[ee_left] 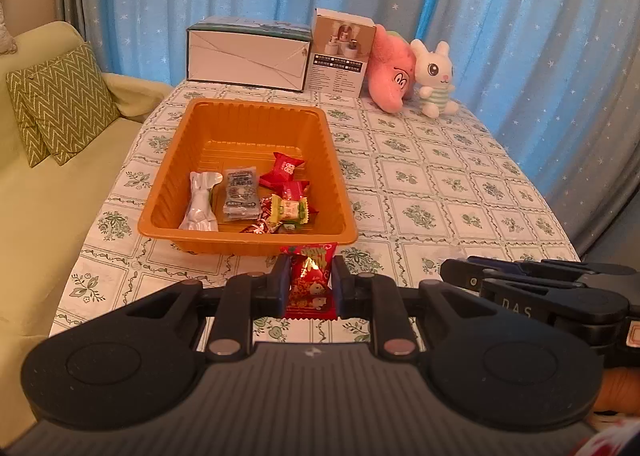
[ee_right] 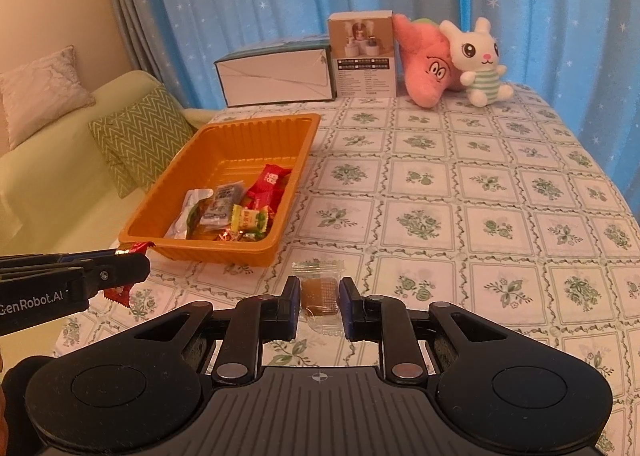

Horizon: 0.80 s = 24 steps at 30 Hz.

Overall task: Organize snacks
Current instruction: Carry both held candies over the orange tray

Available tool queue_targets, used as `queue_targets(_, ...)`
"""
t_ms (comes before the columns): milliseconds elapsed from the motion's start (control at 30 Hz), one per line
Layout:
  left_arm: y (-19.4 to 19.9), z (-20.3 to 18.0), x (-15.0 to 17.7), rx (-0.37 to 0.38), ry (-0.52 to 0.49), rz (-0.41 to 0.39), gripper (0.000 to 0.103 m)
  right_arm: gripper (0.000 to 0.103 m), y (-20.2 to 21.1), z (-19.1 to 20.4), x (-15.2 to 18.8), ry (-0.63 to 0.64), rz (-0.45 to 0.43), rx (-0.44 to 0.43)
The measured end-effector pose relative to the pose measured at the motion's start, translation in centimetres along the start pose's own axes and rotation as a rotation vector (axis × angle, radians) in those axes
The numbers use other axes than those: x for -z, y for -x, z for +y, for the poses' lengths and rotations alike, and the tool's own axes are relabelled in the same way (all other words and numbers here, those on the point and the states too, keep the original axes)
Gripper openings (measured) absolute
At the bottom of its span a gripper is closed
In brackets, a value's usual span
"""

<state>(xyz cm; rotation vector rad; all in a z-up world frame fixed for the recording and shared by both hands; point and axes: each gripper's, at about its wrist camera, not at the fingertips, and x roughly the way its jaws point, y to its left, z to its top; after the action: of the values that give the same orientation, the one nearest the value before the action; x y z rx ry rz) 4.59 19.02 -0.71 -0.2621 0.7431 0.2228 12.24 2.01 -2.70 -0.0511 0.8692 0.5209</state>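
Note:
An orange tray (ee_left: 160, 192) (ee_right: 160, 192) on the table holds several wrapped snacks: red packets (ee_left: 286, 168), a grey packet (ee_left: 240, 194), a white one (ee_left: 200, 202), a yellow-green candy (ee_left: 289, 210). My left gripper (ee_left: 310, 276) is shut on a red snack packet (ee_left: 310, 280), held just in front of the tray's near wall; it shows from the side in the right wrist view (ee_right: 120, 276). My right gripper (ee_right: 320, 296) is closed around a brown snack in a clear wrapper (ee_right: 319, 290), low over the tablecloth right of the tray.
Against the blue curtain at the table's far edge stand a white box (ee_left: 246, 56), a small product box (ee_left: 340, 52), a pink plush (ee_left: 390, 70) and a white bunny plush (ee_left: 434, 76). A green sofa with zigzag cushions (ee_left: 60, 104) is on the left.

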Motion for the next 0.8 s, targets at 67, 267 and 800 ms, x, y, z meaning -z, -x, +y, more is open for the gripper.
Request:
queue_targets(67,-0.1,0.3,-0.1,-0.005,0.006,0.000,0.019,0.021,-0.4,0.3,-0.2,0.004,0.003,-0.005)
queue_targets(267,-0.5,1.4,-0.5,-0.017,0.020,0.001,0.019,0.021,-1.6,1.1,-0.8,0.016,0.008,-0.020)
queue_targets(800,-2.8,4.4,-3.4,-0.033,0.037,-0.016,0.019,0.021,-5.2,3.3,-3.9,0.048,0.001,-0.048)
